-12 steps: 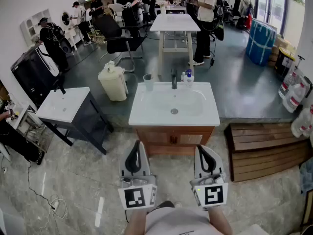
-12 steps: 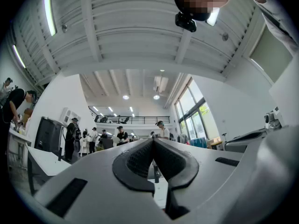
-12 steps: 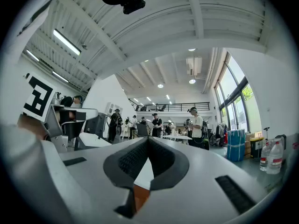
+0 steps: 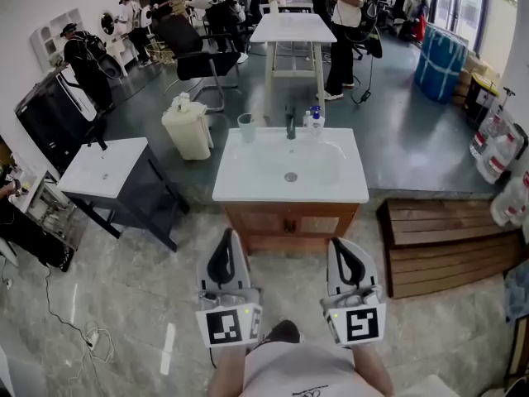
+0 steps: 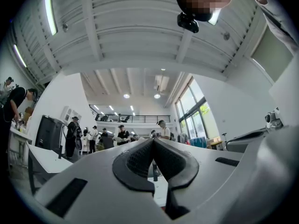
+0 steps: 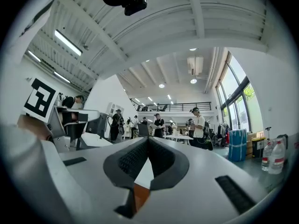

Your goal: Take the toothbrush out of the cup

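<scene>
While left gripper and right gripper hang short of the washbasin, head view: cup at its back left corner, toothbrush not resolvable. Left gripper view: jaws together, empty. Right gripper view: likewise. Brush likely light, stiff; pinch handle above rim.

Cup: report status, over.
Shut, empty: left gripper, right gripper, short of sink. Cup at sink's back left corner, untouched; toothbrush too small to see. Faucet just right of cup.

cup on back left corner of sink, faucet just right of it, bottles right of faucet. bin behind-left of sink, long table behind, wooden platform right.
</scene>
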A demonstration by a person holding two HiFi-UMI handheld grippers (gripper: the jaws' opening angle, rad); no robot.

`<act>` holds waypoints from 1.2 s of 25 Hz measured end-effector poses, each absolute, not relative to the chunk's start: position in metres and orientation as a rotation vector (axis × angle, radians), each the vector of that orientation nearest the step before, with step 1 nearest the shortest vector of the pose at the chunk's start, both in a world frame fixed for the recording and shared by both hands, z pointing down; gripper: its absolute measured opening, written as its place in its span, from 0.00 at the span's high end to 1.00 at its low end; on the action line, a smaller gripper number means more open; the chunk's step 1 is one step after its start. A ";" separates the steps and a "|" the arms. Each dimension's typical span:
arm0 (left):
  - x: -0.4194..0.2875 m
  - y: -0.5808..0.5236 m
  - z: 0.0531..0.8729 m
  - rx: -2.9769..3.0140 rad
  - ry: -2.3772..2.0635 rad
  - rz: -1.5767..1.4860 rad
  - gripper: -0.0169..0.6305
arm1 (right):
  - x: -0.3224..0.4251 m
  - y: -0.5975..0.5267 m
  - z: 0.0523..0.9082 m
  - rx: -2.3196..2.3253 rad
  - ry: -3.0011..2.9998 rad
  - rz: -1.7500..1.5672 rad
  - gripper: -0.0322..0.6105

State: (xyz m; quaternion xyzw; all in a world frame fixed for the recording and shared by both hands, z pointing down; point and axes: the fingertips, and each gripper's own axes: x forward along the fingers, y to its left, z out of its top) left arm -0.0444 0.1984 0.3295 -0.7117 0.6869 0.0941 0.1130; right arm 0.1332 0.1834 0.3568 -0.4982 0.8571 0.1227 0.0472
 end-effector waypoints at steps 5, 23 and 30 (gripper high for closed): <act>-0.037 0.202 0.331 -2.115 1.998 0.206 0.95 | 0.130 0.197 0.358 -1.391 2.647 0.278 0.93; -0.017 0.138 0.290 -2.037 1.830 0.294 0.95 | 0.122 0.140 0.335 -1.264 2.595 0.246 0.93; -0.036 0.090 0.294 -2.006 1.801 0.317 0.95 | 0.106 0.081 0.344 -1.284 2.599 0.220 0.93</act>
